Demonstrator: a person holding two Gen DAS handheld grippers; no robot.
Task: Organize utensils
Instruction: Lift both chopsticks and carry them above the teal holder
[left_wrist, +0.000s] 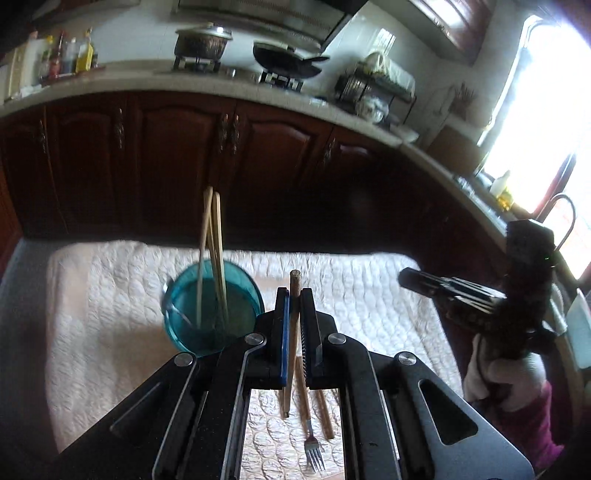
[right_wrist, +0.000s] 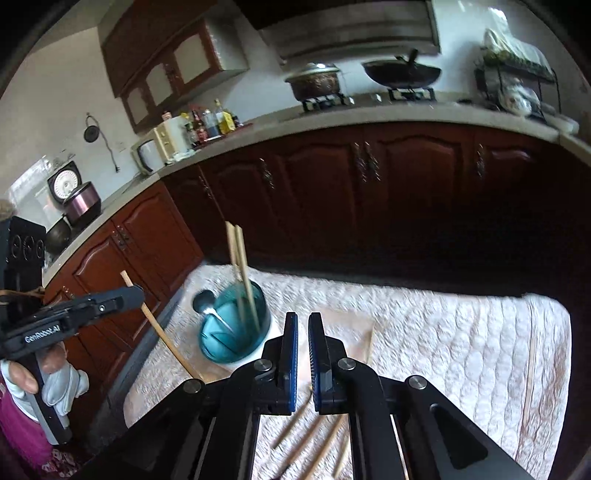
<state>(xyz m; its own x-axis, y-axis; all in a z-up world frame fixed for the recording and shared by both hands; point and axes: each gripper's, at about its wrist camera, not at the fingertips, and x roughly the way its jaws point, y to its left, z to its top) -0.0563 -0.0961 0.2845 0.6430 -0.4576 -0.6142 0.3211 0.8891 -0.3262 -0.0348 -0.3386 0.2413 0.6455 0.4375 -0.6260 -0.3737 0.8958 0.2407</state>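
Note:
My left gripper is shut on a wooden chopstick, held off the cloth to the right of the teal cup. The right wrist view shows that gripper at the left, the chopstick slanting down from it. Upright chopsticks and a spoon stand in the cup. My right gripper is shut with nothing between its pads, above the cloth near the cup. Below the left gripper lie a fork and loose chopsticks. More chopsticks lie under the right gripper.
A white quilted cloth covers the table. Single chopsticks lie at the cloth's right and centre. Dark wooden cabinets stand beyond the table. A gloved hand holds the left gripper's handle.

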